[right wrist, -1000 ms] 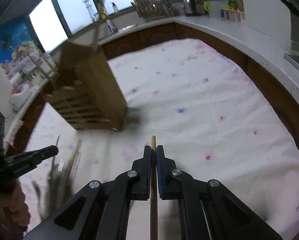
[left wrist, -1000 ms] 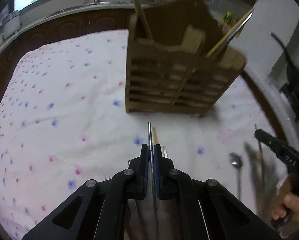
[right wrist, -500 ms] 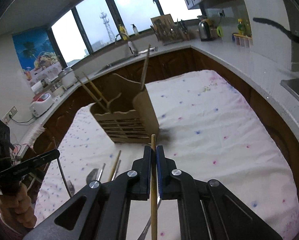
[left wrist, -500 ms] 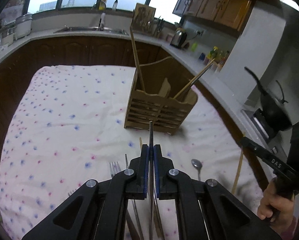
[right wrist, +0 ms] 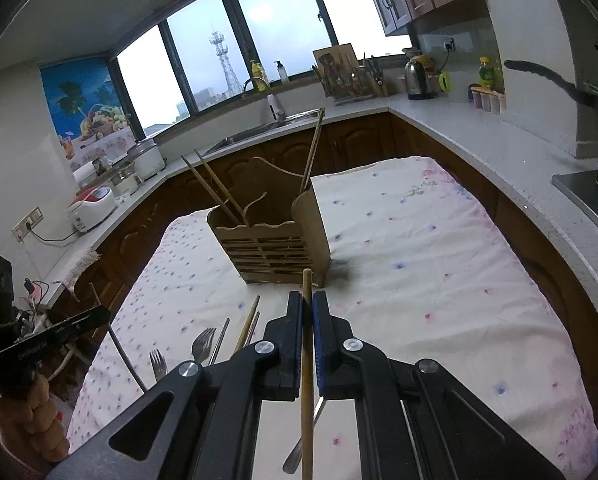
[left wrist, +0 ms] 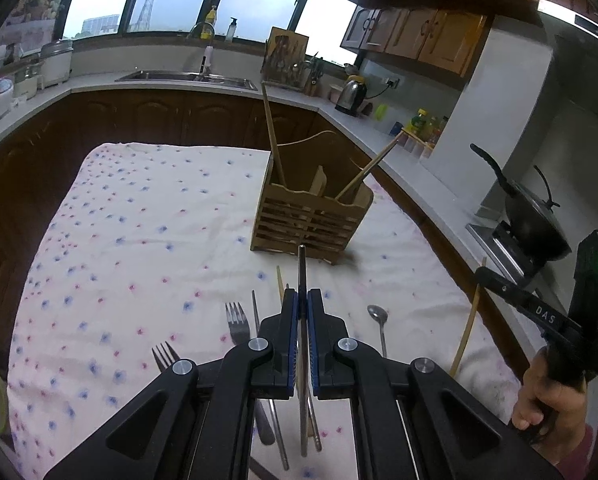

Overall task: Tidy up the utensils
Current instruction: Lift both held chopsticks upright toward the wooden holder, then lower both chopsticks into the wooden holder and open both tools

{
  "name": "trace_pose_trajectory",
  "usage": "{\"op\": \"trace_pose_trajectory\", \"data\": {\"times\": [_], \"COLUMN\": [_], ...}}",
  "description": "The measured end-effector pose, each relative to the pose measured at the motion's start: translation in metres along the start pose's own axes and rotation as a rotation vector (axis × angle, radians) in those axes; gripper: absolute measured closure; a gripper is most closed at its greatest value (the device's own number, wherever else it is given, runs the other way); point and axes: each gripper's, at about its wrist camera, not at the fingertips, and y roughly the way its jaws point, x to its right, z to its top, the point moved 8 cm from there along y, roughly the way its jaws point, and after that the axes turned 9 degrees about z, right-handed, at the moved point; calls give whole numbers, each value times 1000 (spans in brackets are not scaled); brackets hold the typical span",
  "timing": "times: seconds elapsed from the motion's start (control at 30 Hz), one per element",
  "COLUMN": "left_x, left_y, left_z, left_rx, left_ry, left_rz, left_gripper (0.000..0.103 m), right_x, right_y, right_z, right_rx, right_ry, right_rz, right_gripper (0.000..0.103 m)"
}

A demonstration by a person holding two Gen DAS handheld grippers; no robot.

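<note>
A wooden utensil holder (left wrist: 311, 216) stands on the flowered cloth, with wooden chopsticks leaning in it; it also shows in the right wrist view (right wrist: 275, 240). My left gripper (left wrist: 302, 298) is shut on a metal chopstick (left wrist: 301, 268), held above the cloth short of the holder. My right gripper (right wrist: 307, 300) is shut on a wooden chopstick (right wrist: 307, 292), also raised. On the cloth lie two forks (left wrist: 235, 320) (left wrist: 165, 354), a spoon (left wrist: 378, 316), a metal chopstick (left wrist: 255, 308) and a wooden chopstick (left wrist: 279, 280).
The table cloth (left wrist: 139, 240) is ringed by a dark cabinet counter. A wok (left wrist: 531, 220) sits on a stove at right. A sink (left wrist: 187, 76), kettle (left wrist: 353, 94) and rice cookers stand on the far counter.
Both grippers have risen and pulled back from the holder, each keeping its chopstick. The holder looks smaller and the utensils on the cloth have come into view.
</note>
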Motion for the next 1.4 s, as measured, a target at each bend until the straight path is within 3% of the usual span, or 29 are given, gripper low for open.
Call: {"op": "trace_pose_trajectory", "data": {"times": [0.37, 0.7, 0.97, 1.4], "left_x": [-1, -12, -20, -21], "left_y": [-23, -45, -40, -13], "left_z": [-3, 20, 41, 94], "left_rx": [30, 130, 184, 350], "left_ry": [5, -30, -42, -29], "left_rz": [-13, -27, -26, -5], "left_gripper": [101, 101, 101, 101], "right_x": [-13, -34, -40, -39], "right_y": [-20, -34, -26, -13], "right_z": [11, 40, 64, 125], "right_rx": [56, 158, 210, 342], "right_ry": [-26, -70, -85, -94], "right_rz": [22, 44, 54, 76], "right_gripper": [98, 98, 98, 98]}}
